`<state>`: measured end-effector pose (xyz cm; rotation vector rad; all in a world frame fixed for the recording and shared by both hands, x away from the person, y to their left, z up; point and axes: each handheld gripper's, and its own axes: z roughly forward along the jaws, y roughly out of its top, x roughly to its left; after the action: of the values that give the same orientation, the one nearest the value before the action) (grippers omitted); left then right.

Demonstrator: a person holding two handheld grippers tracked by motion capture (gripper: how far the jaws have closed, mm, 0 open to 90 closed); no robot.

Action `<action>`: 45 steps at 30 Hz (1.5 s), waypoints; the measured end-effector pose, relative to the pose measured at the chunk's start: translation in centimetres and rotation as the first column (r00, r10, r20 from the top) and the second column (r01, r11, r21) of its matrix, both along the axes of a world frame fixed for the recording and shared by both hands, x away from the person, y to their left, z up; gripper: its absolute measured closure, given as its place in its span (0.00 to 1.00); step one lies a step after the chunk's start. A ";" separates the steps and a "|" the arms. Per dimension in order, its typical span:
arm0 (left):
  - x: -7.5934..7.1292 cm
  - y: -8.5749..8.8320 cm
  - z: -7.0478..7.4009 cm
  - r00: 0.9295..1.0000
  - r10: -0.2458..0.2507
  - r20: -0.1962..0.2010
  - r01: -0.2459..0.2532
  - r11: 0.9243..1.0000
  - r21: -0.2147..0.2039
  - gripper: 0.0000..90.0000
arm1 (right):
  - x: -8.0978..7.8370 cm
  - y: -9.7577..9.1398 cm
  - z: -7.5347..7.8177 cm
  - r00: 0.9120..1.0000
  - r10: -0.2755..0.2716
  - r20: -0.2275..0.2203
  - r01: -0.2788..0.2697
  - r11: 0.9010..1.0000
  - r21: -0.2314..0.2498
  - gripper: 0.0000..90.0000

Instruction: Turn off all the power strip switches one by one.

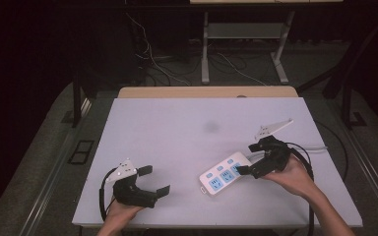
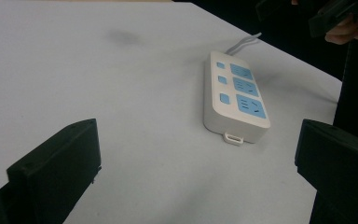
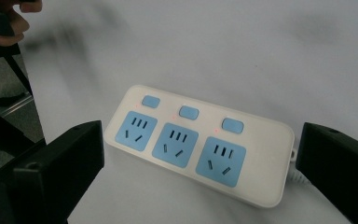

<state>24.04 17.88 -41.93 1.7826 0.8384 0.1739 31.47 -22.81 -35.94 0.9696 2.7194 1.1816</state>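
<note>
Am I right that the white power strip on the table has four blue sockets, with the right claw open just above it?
Not quite: the power strip has three blue sockets, not four, as the right gripper view shows. The right claw is indeed open just above it.

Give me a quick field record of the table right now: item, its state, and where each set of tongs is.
item: white power strip with three blue sockets and three blue switches
position: lying flat on the white table, right of centre, cable leading off to the right
indicator lights: small red dots beside the switches in the right gripper view
right tongs: open, jaws at the strip's cable end, contact cannot be told
left tongs: open, apart from the strip, holding nothing
plugs in sockets: none
</note>
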 end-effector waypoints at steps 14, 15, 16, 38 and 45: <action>0.1 0.0 0.0 1.000 0.001 -0.005 -0.001 1.000 0.002 0.00 | 2.2 1.3 -0.1 1.000 0.011 -0.022 -0.012 0.999 -0.032 0.01; 0.1 0.0 0.0 1.000 0.001 -0.005 -0.001 1.000 0.002 0.00 | 2.3 1.3 -0.1 1.000 0.006 -0.027 -0.007 0.999 -0.033 0.01; 0.1 0.1 0.0 1.000 0.001 -0.005 -0.001 1.000 0.002 0.00 | 2.5 1.4 -0.2 1.000 0.005 -0.029 -0.006 0.999 -0.038 0.02; 0.1 0.2 0.0 1.000 0.014 0.006 -0.014 1.000 0.007 0.00 | 4.9 2.0 -1.0 0.997 0.064 -0.053 -0.067 0.996 -0.059 0.65; 0.1 0.3 -0.1 1.000 0.015 0.008 -0.015 1.000 0.005 0.00 | 5.5 2.2 -1.3 0.993 0.086 -0.077 -0.091 0.994 -0.063 0.94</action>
<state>24.18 18.18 -41.99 1.7792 0.8459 0.1930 37.01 -20.64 -37.25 0.9122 2.8677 1.0813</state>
